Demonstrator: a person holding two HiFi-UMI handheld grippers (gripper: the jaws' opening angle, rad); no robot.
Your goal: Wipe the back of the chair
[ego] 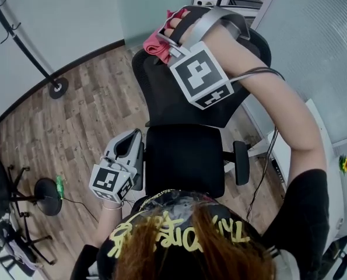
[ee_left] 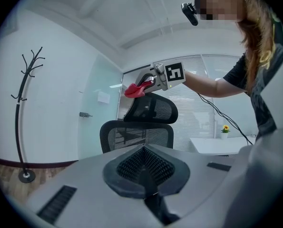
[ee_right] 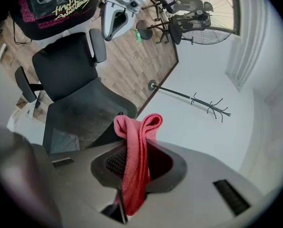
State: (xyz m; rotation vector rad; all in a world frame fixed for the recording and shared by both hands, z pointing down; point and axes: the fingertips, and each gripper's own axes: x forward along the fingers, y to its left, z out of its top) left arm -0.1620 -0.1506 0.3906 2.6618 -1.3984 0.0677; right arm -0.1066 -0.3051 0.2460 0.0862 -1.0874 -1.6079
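Observation:
A black mesh office chair [ego: 185, 156] stands in front of me, its backrest [ego: 161, 92] and headrest [ee_left: 151, 109] facing me. My right gripper [ego: 172, 37] is stretched out over the top of the backrest, shut on a folded pink cloth [ego: 156, 44]. The pink cloth [ee_right: 135, 165] hangs pinched between the right jaws, just above the mesh backrest [ee_right: 86, 113]. In the left gripper view the pink cloth [ee_left: 133, 90] sits above the headrest. My left gripper [ego: 126, 150] hangs low beside the seat's left edge, jaws shut with nothing in them.
A black coat stand [ego: 58, 87] rises at the far left on the wood floor [ego: 74, 133]. A fan stand [ego: 48, 196] with other black frames is at the near left. A white desk [ego: 330, 174] with a small yellow flower [ego: 346, 164] lies to the right, a cable [ego: 266, 168] trailing down.

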